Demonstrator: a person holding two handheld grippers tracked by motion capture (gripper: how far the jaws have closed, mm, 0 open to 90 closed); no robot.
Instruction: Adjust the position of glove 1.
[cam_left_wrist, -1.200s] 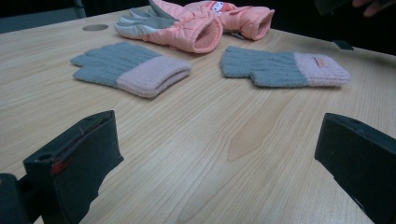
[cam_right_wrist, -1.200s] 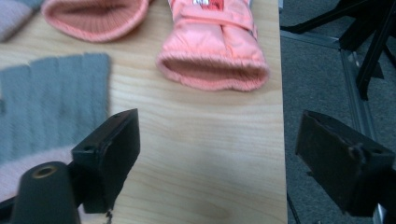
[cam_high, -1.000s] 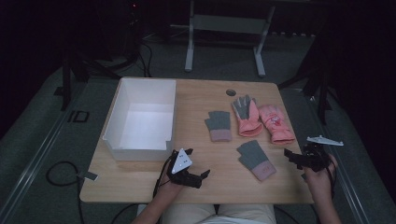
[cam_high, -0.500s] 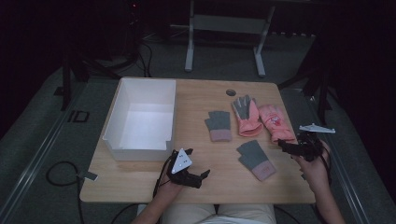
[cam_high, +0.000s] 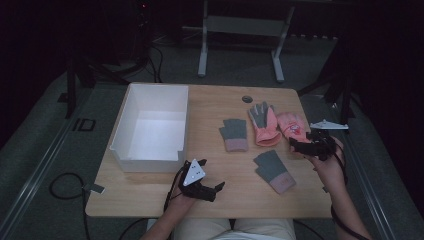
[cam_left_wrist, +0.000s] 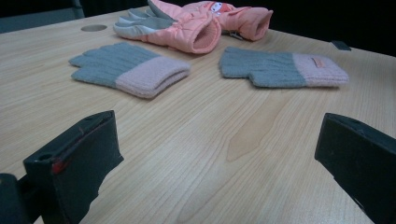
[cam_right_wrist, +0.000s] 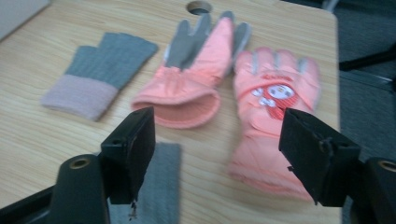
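Four gloves lie on the wooden table (cam_high: 220, 105): a grey knit glove with a pink cuff (cam_high: 234, 134), its twin (cam_high: 272, 170) nearer me, a pink glove lying grey palm up (cam_high: 263, 124) and a pink glove with a cartoon face (cam_high: 292, 126). My right gripper (cam_high: 295, 146) hovers just above the cuff end of the cartoon glove (cam_right_wrist: 273, 107). Its jaws have just been closing a little, stand open, and hold nothing. My left gripper (cam_high: 216, 191) rests near the front edge, jaws wide open and empty, facing the knit gloves (cam_left_wrist: 126, 70).
A white open box (cam_high: 122, 145) stands at the table's left, empty inside. A round cable hole (cam_high: 247, 99) sits near the far edge. Metal stand legs (cam_high: 202, 50) are on the floor behind the table. Bare wood lies between my left gripper and the gloves.
My right gripper has moved away from me and a little up, from the front right toward the pink gloves' cuffs. The left gripper has stayed where it was.
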